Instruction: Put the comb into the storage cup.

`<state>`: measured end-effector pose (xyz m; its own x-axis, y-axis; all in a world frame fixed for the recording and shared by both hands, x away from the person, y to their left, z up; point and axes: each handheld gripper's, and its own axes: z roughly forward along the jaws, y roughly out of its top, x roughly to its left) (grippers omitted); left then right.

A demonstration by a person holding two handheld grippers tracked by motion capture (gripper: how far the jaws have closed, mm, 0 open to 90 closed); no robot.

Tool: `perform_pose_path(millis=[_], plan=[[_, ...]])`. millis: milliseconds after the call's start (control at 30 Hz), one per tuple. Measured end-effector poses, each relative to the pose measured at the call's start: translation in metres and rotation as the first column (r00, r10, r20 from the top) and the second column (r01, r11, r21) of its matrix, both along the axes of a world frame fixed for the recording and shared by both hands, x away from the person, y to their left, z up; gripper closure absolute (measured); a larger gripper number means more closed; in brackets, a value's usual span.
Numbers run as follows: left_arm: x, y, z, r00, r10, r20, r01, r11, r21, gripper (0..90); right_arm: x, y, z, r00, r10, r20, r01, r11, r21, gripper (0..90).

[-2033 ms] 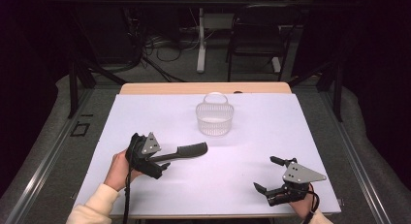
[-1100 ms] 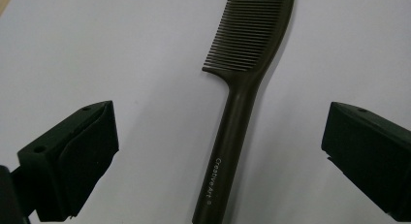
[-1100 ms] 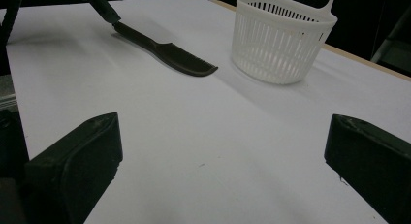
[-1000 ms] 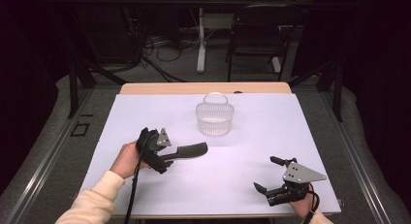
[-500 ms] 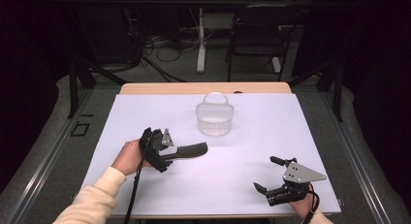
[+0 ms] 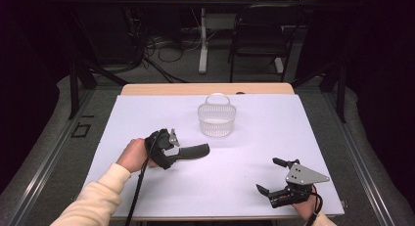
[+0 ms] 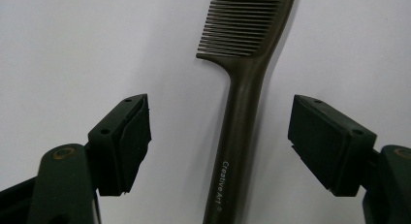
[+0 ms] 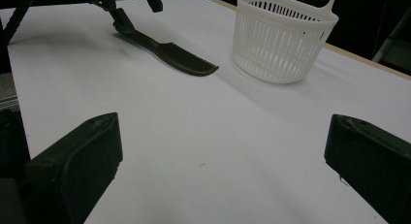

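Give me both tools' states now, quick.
Left tool: open, jaws just been closing around the comb handle, pads not touching.
Right tool: open, holding nothing.

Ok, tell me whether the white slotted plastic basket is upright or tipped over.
Upright. The white slotted plastic basket stands on its base on the white table, open rim up, handle loop above the rim. Its inside looks empty.
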<state>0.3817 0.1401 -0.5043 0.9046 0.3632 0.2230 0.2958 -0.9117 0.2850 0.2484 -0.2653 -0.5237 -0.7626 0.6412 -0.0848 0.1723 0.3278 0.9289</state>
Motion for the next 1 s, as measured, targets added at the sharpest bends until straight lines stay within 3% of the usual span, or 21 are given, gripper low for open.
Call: perform_pose_path(millis=[467,567,1000], plan=[[0.009,-0.008,-0.009,0.9969,-0.039,-0.068,0.043,0.9966,0.07,43.9,0.0,0.0,0.0,1.0,0.0,0.001,0.0,1.0,-0.003,0.0],[0.012,-0.009,-0.009,0.9942,-0.047,-0.096,0.054,0.996,0.071,48.3,0.0,0.0,0.0,1.0,-0.002,0.002,0.002,1.0,-0.003,0.0],[0.019,-0.018,-0.013,0.9855,-0.088,-0.145,0.105,0.9877,0.116,60.6,0.0,0.0,0.0,1.0,-0.001,0.002,0.001,1.0,-0.006,0.0]])
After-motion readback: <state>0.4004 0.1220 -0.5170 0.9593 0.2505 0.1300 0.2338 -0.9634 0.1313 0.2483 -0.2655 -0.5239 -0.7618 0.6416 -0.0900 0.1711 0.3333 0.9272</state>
